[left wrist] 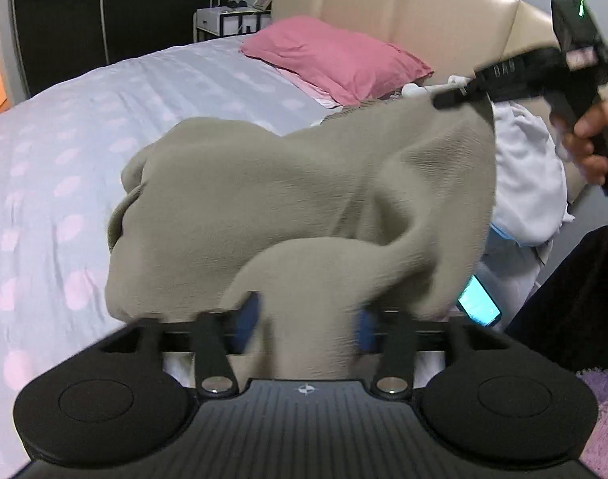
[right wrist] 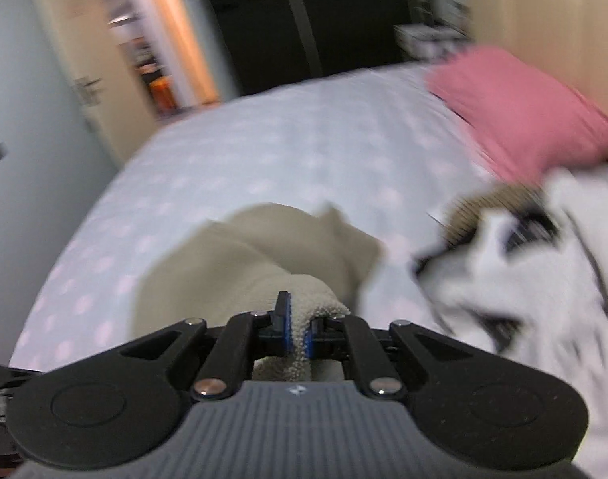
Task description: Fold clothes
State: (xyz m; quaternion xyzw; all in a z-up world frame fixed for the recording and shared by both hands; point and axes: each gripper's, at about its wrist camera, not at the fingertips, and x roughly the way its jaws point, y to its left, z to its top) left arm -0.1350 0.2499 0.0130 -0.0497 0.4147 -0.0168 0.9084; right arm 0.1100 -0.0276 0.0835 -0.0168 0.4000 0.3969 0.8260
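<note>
Beige, ribbed cloth fills the gap of the left claw (left wrist: 309, 319): its jaws stand apart and a fold of the garment (left wrist: 304, 183) runs between the blue pads, which do not look pressed on it. The right claw (right wrist: 298, 329) is closed on another edge of the same garment, a thin roll of it pinched between its pads; in the left wrist view that claw sits at the upper right of the frame, holding the far corner up, with the person's hand (left wrist: 587, 147) on its handle.

From there the garment hangs and bunches toward the centre and left of the frame, part of it resting on the bed (left wrist: 64, 183) with its dotted pale cover.

The step in hand looks like laying the garment out flat before the first fold. The next move probably calls for the left claw to take a fresh hold on a corner and for both to draw the cloth taut.

Open bed lies to the left and centre. The right side is crowded: a pile of white clothes (left wrist: 527, 175), a phone (left wrist: 479, 299) at lower right, and a pink pillow (left wrist: 335, 56) toward the headboard.
</note>
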